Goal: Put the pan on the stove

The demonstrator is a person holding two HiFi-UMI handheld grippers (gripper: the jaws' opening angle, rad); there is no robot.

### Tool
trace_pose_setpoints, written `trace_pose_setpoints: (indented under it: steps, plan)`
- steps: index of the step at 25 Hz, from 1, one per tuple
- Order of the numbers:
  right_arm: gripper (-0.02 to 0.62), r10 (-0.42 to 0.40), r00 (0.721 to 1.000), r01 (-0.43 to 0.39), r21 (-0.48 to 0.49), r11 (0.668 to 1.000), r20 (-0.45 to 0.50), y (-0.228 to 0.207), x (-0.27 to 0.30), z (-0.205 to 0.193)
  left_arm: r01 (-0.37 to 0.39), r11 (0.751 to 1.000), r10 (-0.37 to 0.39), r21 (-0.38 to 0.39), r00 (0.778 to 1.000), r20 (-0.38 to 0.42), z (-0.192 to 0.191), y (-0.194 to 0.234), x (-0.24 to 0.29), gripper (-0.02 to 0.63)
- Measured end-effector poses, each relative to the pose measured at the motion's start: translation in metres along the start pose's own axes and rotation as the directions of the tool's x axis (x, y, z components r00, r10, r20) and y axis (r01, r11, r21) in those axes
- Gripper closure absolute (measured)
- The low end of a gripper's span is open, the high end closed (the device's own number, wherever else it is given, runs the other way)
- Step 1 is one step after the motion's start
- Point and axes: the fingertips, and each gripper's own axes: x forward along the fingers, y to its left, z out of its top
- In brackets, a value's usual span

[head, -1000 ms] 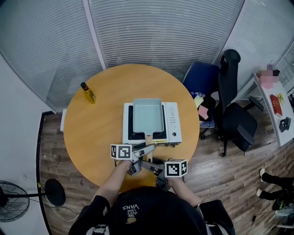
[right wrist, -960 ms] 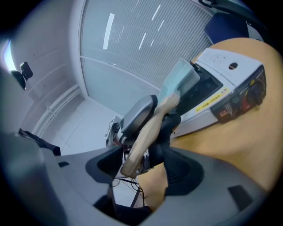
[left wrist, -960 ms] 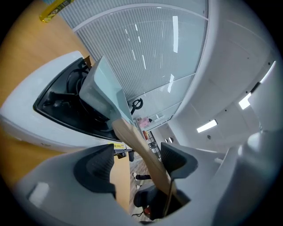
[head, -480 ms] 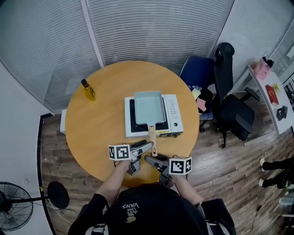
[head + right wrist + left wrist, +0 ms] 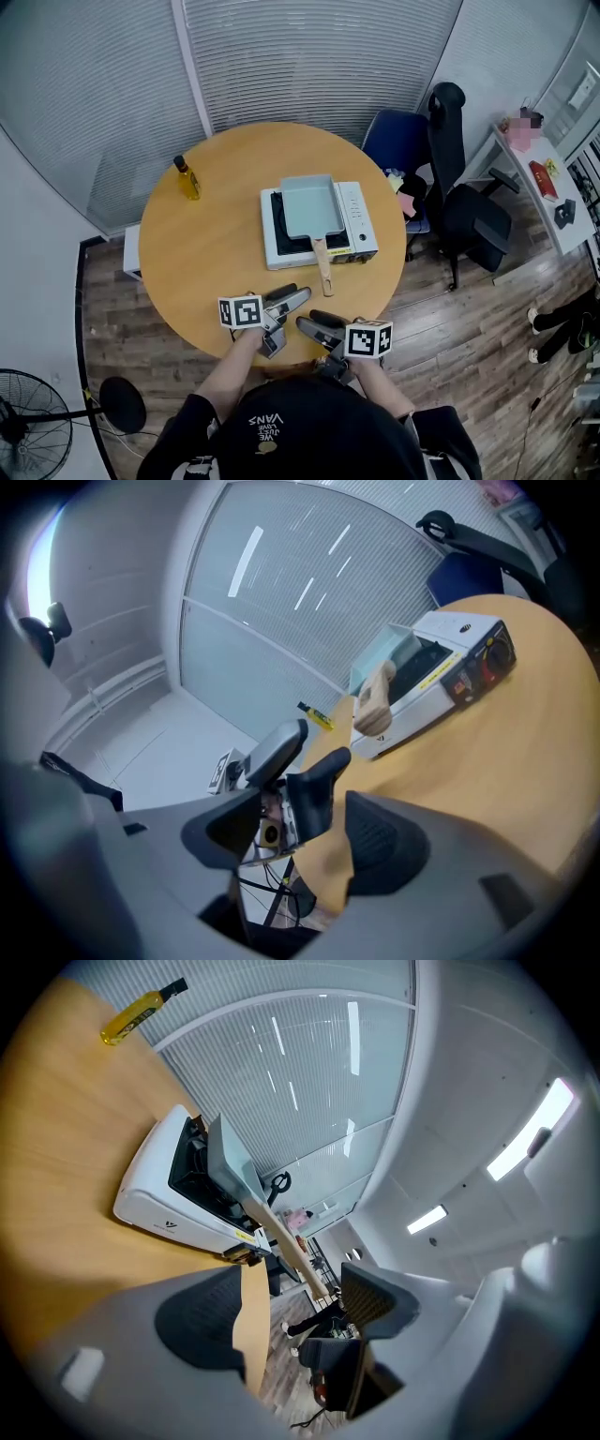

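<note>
Both tongs are let go right now. The left gripper (image 5: pixel 287 309) has its jaws spread with nothing between them, just table edge and floor showing in the gap in its own view, and the right gripper (image 5: pixel 315 324) is the same, wide apart and empty. The only thing in its gap is the other gripper sitting just beside it. They're parked side by side at the near edge of the round table (image 5: pixel 206 253), tips angled in toward each other. Straight out ahead of them is the pan (image 5: pixel 307 205), flat on the stove (image 5: pixel 362 228) over the burner area, so I'd call the job pretty much done. The bit that matters if I need to nudge it: the pan's long axis runs away from me, and the wooden handle (image 5: pixel 323 268) comes back off the stove's front edge toward the tongs, tilted slightly to my right. Its end is near both sets of tips but touching neither. Close call, but the left one looks a touch nearer. The oil bottle (image 5: pixel 187 178) is well off to the far left, out of the way.
</note>
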Motion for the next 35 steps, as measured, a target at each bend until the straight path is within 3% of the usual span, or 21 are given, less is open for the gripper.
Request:
trace_pose_setpoints:
  steps: [7,15,22,27,31,35]
  plan:
    - [0.343,-0.051,0.996,0.055,-0.058,0.997,0.071,0.028,0.0,-0.022,0.049,0.998,-0.048,0.039,0.999,-0.014,-0.016,-0.022,-0.034,0.295]
    - [0.441,-0.087,0.981,0.103,-0.087,0.991,0.171,0.06,0.003,-0.052,0.077,0.987,-0.079,0.143,0.997,0.005,-0.028,-0.041,-0.082,0.397]
    - [0.48,-0.091,0.968,0.12,-0.112,0.986,0.234,0.087,0.005,-0.077,0.094,0.954,-0.106,0.285,0.994,0.026,-0.042,-0.061,-0.124,0.52]
    - [0.538,-0.079,0.965,0.117,-0.141,0.983,0.25,0.103,0.007,-0.096,0.102,0.944,-0.127,0.314,0.99,0.059,-0.049,-0.072,-0.151,0.591]
    - [0.557,-0.083,0.966,0.127,-0.17,0.977,0.244,0.114,0.012,-0.105,0.084,0.947,-0.117,0.311,0.989,0.089,-0.053,-0.071,-0.169,0.595]
    - [0.567,-0.088,0.971,0.131,-0.19,0.973,0.22,0.117,0.016,-0.117,0.018,0.943,-0.069,0.333,0.987,0.142,-0.057,-0.064,-0.186,0.597]
